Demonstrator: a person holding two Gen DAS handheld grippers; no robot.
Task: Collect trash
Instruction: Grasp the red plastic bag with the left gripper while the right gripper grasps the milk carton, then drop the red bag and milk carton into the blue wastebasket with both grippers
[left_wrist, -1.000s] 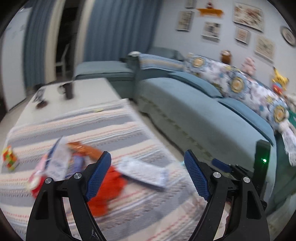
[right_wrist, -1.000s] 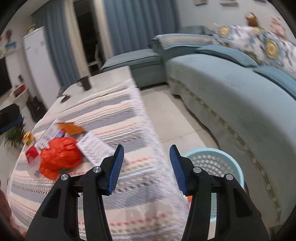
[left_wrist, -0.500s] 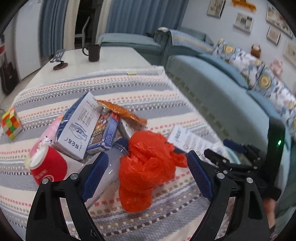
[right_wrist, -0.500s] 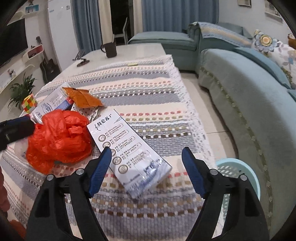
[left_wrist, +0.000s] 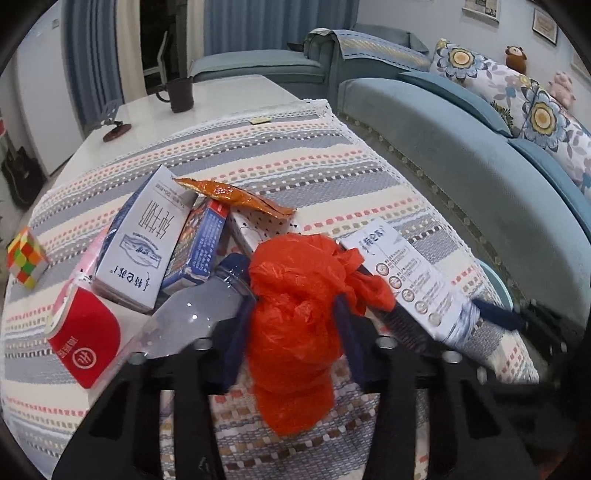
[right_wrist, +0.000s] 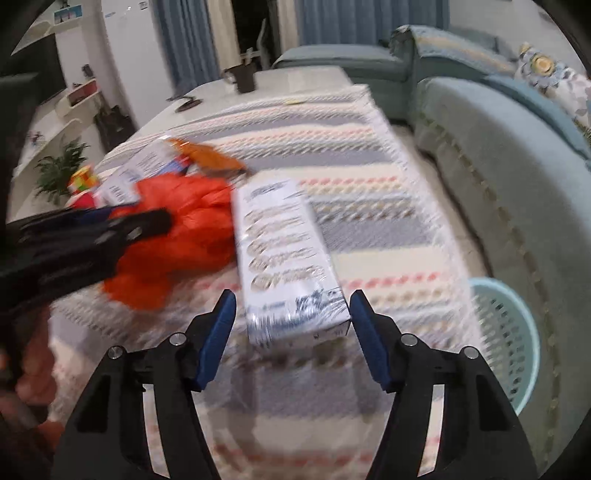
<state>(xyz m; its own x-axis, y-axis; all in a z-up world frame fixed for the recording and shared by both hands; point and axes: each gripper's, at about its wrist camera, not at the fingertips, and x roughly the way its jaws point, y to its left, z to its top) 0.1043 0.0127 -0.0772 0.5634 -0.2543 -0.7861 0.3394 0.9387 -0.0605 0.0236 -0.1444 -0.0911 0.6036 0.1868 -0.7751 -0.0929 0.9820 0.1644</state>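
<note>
A crumpled orange plastic bag (left_wrist: 299, 295) lies on the striped tablecloth (left_wrist: 295, 162). My left gripper (left_wrist: 293, 325) has closed its two blue pads against the bag's sides; it shows at the left of the right wrist view (right_wrist: 122, 225). A long white box (right_wrist: 284, 254) lies beside the bag, also in the left wrist view (left_wrist: 406, 284). My right gripper (right_wrist: 291, 332) is open, its pads either side of the box's near end, not touching. A clear bottle (left_wrist: 188, 317), white carton (left_wrist: 144, 240), blue box (left_wrist: 199, 243), red cup (left_wrist: 85, 343) and orange wrapper (left_wrist: 236, 195) lie close.
A light blue laundry-style basket (right_wrist: 506, 332) stands on the floor between table and blue sofa (right_wrist: 517, 166). A puzzle cube (left_wrist: 26, 258) sits at the table's left edge. A dark mug (left_wrist: 181, 94) and small stand (left_wrist: 110, 122) are at the far end.
My left gripper has moved forward over the orange bag and closed on it. My right gripper has moved closer to the white box, whose near end now lies between its pads.
</note>
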